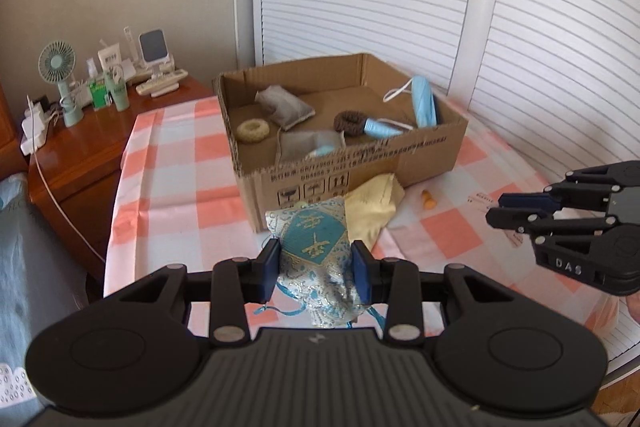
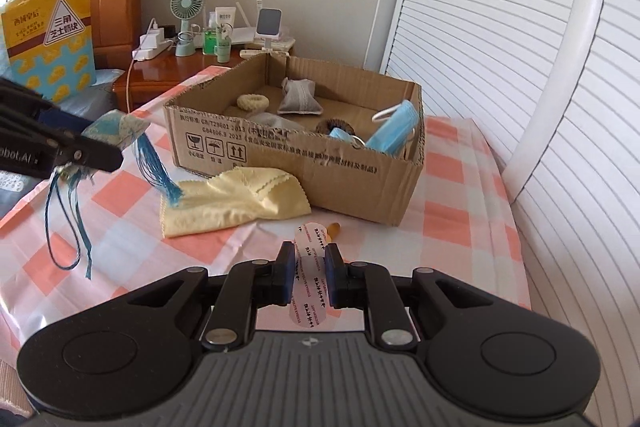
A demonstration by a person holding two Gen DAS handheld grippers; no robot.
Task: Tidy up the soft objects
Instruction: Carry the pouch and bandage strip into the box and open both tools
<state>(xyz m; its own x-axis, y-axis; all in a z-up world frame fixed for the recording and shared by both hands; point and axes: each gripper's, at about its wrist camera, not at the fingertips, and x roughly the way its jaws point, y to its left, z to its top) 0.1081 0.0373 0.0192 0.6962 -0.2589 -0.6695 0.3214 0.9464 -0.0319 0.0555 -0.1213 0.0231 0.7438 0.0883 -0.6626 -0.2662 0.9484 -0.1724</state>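
- My left gripper is clamped on a blue-and-gold brocade sachet, pads pressing both of its sides; in the right wrist view its blue tassel and cords dangle free above the tablecloth.
- My right gripper has its jaws pinched narrow on a wrapped adhesive bandage, which stands up between the pads.
- Ahead of both grippers sits the open cardboard box on the checked tablecloth.
- Inside the box I see a grey pouch, a cream scrunchie, a brown scrunchie and a blue face mask.
- A yellow cloth lies crumpled against the box's near wall, just ahead of my left gripper.
- A small orange item rests on the tablecloth beside the box, ahead of my right gripper; I cannot tell what it is.
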